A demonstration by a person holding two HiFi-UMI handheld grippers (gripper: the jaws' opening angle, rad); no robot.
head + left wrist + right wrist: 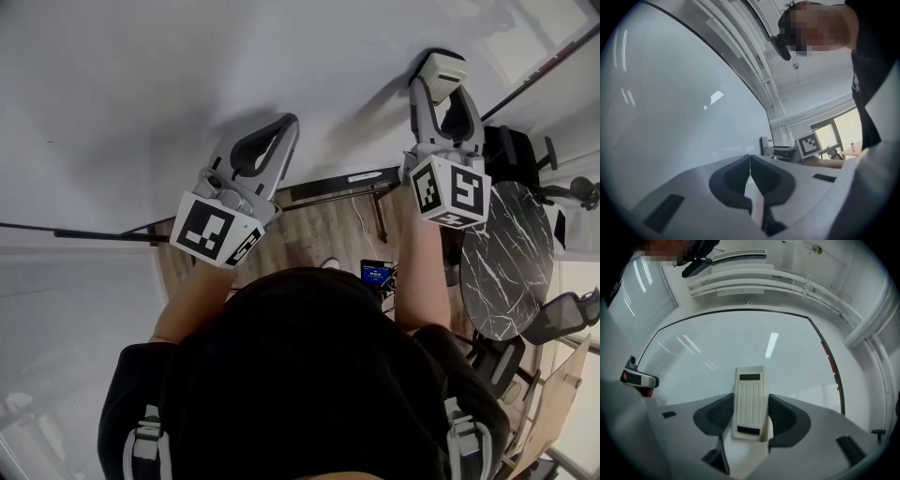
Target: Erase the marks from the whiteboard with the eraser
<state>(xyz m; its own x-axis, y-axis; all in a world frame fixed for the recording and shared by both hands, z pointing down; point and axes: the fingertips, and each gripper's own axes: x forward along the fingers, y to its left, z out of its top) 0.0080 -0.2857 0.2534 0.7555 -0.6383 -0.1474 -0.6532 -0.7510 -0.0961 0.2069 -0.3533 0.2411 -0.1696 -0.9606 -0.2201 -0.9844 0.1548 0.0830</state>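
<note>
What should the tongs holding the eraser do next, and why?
Probably sweep the cream ribbed plastic eraser sideways across the glossy white whiteboard. The right tongs are shut on it, facing the board, and no marks show here, so any leftovers would lie elsewhere.

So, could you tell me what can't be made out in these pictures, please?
Eraser pad side: right gripper view shows only its ribbed back; contact with whiteboard unclear.
Whiteboard's far parts: cut off by the head view's edges; no marks where shown.
Lit screen, head view: too small to read.
</note>
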